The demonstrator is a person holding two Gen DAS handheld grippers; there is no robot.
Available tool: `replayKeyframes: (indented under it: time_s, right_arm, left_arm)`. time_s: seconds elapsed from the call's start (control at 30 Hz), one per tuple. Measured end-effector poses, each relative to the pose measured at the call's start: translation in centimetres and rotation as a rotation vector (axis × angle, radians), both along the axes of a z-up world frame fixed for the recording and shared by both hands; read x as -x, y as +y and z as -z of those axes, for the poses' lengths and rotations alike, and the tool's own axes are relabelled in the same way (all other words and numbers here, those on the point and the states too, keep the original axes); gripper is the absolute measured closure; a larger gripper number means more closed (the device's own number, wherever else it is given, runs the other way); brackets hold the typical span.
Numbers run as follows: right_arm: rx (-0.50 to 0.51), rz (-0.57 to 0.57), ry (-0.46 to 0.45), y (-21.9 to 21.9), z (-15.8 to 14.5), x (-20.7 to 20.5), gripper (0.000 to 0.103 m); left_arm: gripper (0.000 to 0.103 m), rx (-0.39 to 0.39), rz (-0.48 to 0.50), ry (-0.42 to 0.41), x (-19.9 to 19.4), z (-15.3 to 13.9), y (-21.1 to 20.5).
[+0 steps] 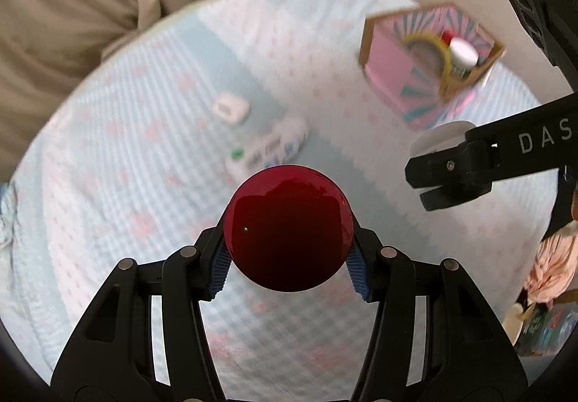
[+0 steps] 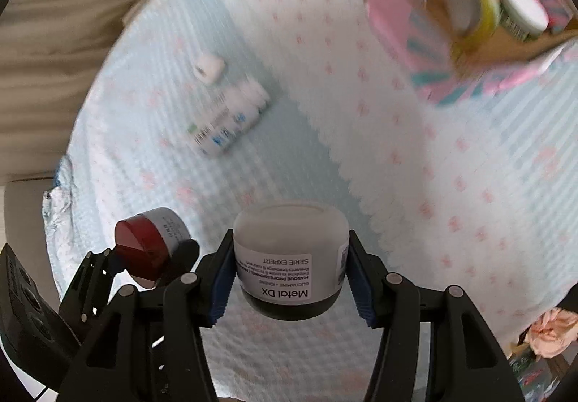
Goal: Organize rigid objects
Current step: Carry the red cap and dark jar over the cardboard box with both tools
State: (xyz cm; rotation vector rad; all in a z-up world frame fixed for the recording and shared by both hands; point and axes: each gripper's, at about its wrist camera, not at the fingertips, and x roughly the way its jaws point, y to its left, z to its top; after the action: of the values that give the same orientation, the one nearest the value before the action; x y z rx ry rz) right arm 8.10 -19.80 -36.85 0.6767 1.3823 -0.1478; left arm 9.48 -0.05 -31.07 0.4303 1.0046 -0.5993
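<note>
Gripping red-lidded jar (image 1: 288, 228), white labelled jar (image 2: 290, 259)

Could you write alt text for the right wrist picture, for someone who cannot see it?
The right tool grips a frosted jar labelled Metal DX above a pale blue bedspread. At lower left, the left tool holds a red-lidded jar. A white bottle and a small white case lie on the spread; a pink box at upper right holds a tape roll.

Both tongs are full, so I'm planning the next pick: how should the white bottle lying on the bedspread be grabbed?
Grip the white bottle across the middle of its round body, coming from above. It lies on its side, so its long flanks are exposed; keep clear of the small white case beside its cap end.
</note>
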Motion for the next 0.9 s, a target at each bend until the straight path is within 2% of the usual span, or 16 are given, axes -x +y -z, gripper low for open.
replayKeyframes:
  time_s: [0.2,0.37,0.47,0.67,0.9]
  right_arm:
    - [0.038,0.017,-0.108,-5.5,-6.6,0.3,0.051]
    - [0.061,0.040,-0.167,-11.5,-10.5,0.0,0.051]
    - [0.074,0.039,-0.185,-15.4,-12.2,-0.3,0.051]
    - [0.080,0.010,-0.180,-25.2,-12.7,-1.4,0.051]
    - [0.087,-0.011,-0.120,-34.7,-9.7,-4.4,0.051]
  left_arm:
    - [0.052,0.057,-0.026,-0.038,-0.7,-6.9,-3.7]
    - [0.052,0.097,-0.052,-0.049,-1.7,-10.1,-9.3]
    - [0.052,0.104,-0.066,-0.059,-1.9,-10.9,-13.6]
    - [0.052,0.132,-0.099,-0.019,-3.2,-10.2,-22.0]
    - [0.052,0.135,-0.089,0.043,-6.1,-6.2,-32.5]
